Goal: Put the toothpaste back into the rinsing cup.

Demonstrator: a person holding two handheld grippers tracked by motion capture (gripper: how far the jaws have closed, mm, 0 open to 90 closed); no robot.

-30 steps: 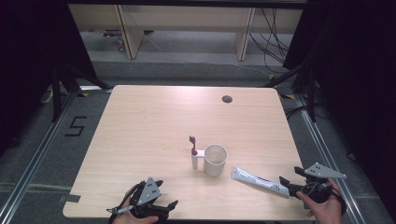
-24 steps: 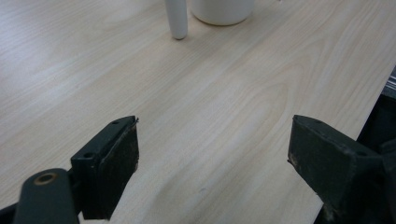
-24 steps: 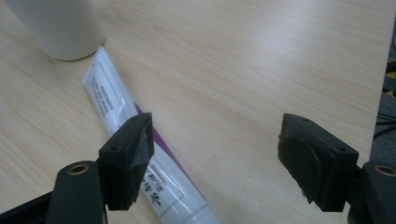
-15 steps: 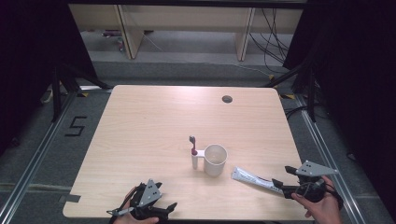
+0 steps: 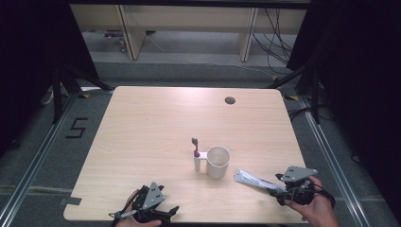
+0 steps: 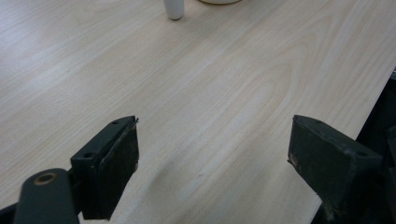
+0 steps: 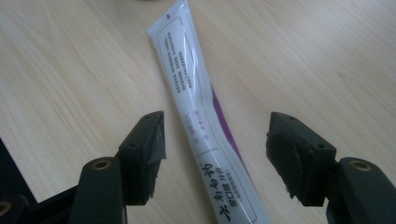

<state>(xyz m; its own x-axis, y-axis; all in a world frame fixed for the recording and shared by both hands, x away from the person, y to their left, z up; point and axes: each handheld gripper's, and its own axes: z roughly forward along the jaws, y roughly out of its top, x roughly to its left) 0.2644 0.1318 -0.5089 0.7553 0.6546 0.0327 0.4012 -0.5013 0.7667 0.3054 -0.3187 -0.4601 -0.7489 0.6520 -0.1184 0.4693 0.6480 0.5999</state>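
Toothpaste tube [image 7: 201, 116] lies flat on the worktop [image 5: 151, 127], between the right gripper [image 7: 215, 154] fingers, which have been closing but not touching; lifting remains. Left gripper [image 6: 215, 154] open, empty.

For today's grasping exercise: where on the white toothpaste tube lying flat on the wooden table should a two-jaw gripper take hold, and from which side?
Grip the white toothpaste tube across its narrow width at mid-body, coming from its near end, along its length. It lies flat, long and slim, so the pads meet its two long edges. The right gripper, its jaws just closing, already straddles it without touching.
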